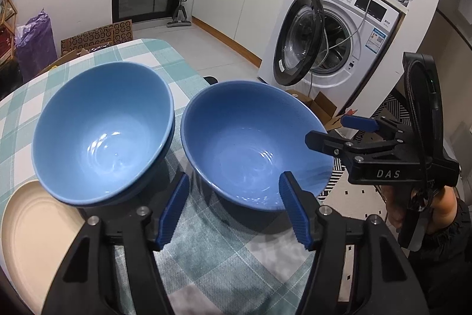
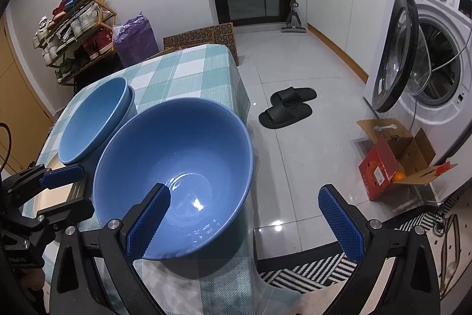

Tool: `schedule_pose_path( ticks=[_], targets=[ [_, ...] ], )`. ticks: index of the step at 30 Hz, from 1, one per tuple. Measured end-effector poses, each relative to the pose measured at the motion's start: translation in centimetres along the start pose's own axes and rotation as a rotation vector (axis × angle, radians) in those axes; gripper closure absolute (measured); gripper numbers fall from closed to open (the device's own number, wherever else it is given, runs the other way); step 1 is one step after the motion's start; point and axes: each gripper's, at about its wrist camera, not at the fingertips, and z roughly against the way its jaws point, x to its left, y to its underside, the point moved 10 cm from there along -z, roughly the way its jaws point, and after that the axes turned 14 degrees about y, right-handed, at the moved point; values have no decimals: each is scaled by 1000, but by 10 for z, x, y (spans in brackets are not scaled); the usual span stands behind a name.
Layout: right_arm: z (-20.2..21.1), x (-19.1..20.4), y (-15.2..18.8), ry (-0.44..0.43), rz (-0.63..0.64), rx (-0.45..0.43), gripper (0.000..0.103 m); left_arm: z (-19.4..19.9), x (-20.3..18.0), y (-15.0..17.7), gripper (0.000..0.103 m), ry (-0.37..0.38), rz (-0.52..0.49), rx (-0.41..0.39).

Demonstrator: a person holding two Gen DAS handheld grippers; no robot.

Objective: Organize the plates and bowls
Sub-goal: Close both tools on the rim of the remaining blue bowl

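Note:
A darker blue bowl (image 1: 253,143) (image 2: 177,161) stands at the right edge of the checked table (image 1: 147,55). To its left sits a lighter blue bowl (image 1: 103,126) (image 2: 94,123), nested in another one. A cream plate (image 1: 35,226) lies at the near left. My left gripper (image 1: 234,179) (image 2: 85,188) is open at the darker bowl's near-left side: one pad is outside its wall, the other lies over its near rim, neither pressing. My right gripper (image 2: 243,189) (image 1: 326,129) is wide open astride that bowl's right rim, with one pad inside and one outside.
Past the table's right edge the tiled floor holds black slippers (image 2: 289,105), an open cardboard box (image 2: 395,164) and a striped rug (image 2: 309,270). A washing machine (image 1: 339,49) stands with its door open. A shoe rack (image 2: 73,28) is behind the table.

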Motion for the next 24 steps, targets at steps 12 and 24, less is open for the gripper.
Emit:
schedule_pose_path(
  ticks=[12, 24],
  targets=[
    [-16, 8, 1, -28, 8, 16, 2, -12, 10, -7, 55, 6, 37, 2],
    [-20, 9, -5, -65, -8, 35, 45, -14, 19, -11, 63, -7, 43, 2]
  ],
)
